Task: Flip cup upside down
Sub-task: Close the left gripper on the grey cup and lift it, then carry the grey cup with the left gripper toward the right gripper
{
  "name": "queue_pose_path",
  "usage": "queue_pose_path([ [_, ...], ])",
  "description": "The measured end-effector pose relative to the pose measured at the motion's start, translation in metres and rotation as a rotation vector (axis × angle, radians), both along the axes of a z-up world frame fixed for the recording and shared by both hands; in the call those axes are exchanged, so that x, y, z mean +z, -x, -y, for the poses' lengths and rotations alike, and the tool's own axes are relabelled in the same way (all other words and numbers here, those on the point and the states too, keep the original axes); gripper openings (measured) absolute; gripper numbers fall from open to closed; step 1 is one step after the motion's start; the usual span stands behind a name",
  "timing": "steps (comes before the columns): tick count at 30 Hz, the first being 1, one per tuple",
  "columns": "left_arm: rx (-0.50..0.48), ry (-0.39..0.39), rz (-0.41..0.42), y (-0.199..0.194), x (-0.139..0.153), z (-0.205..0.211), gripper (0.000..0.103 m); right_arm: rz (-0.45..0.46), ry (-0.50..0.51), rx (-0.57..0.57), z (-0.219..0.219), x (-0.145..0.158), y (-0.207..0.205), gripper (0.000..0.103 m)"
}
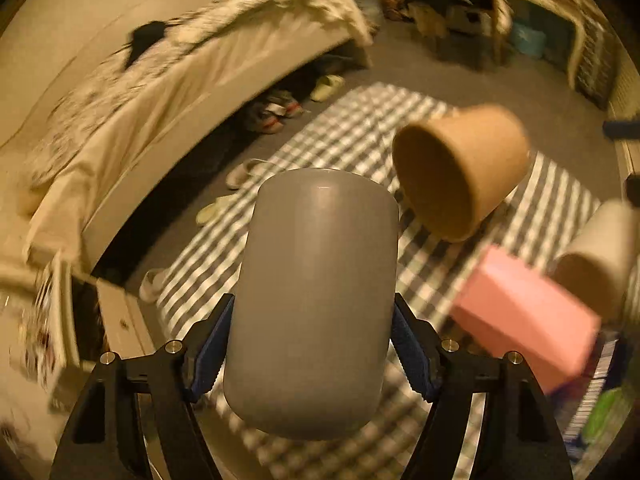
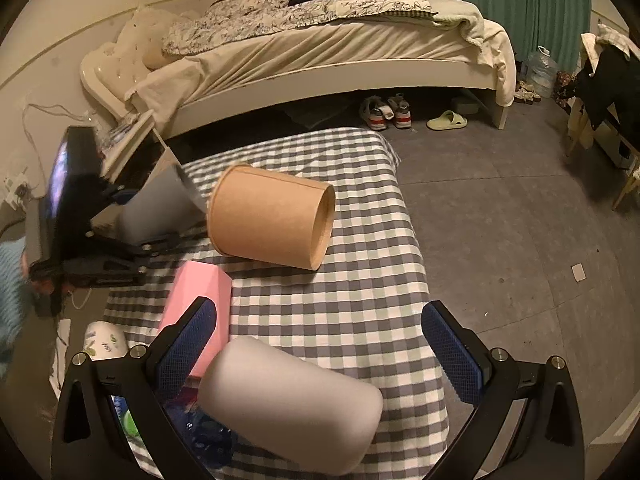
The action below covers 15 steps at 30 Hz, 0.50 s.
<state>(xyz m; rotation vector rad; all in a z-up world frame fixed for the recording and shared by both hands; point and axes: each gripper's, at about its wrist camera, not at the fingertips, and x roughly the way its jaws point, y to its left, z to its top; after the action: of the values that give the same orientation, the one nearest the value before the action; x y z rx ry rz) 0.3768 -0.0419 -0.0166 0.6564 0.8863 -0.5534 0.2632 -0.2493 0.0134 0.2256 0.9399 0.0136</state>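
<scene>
- At the centre of the left wrist view, my left gripper [image 1: 312, 344] is clamped on the grey cup [image 1: 316, 292]; blue pads [image 1: 210, 354] press both its sides, and its closed end points away from the camera.
- In the right wrist view, the same grey cup [image 2: 160, 208] sits at middle left, held in the air, tilted, over the edge of the checked cloth [image 2: 340, 300].
- Right of the grey cup in the left view, a brown paper cup [image 1: 460, 172] lies on its side on the checked cloth [image 1: 360, 128], mouth toward the camera.
- Lower right of the left view: a pink box [image 1: 528, 316], blurred, near a pale cup [image 1: 596, 256].
- My right gripper [image 2: 320, 348] has its jaws spread wide, gripping nothing.
- Bottom centre of the right view, the pale cup [image 2: 288, 404] lies on its side between the fingers; I can't tell if it touches them.
- The pink box [image 2: 200, 304] sits partly behind the left finger.
- Upper half of the right view: a bed [image 2: 320, 52], shoes [image 2: 384, 112] under it.
</scene>
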Motion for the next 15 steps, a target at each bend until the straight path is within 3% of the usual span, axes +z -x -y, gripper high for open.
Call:
queue_pose_path([
  [5, 0.169, 0.09, 0.039, 0.064, 0.062, -0.01, 0.075, 0.051, 0.001, 0.003, 0.003, 0.032, 0.027, 0.103],
  [8, 0.23, 0.134, 0.1, 0.124, 0.095, -0.006, 0.075, 0.095, 0.015, 0.01, 0.002, 0.055, 0.053, 0.103],
  [11, 0.303, 0.206, 0.103, 0.173, 0.112, 0.002, 0.075, 0.136, 0.033, 0.02, 0.002, 0.077, 0.087, 0.103],
  [15, 0.38, 0.264, 0.097, 0.227, 0.112, 0.013, 0.075, 0.176, 0.047, 0.029, 0.006, 0.093, 0.138, 0.103],
])
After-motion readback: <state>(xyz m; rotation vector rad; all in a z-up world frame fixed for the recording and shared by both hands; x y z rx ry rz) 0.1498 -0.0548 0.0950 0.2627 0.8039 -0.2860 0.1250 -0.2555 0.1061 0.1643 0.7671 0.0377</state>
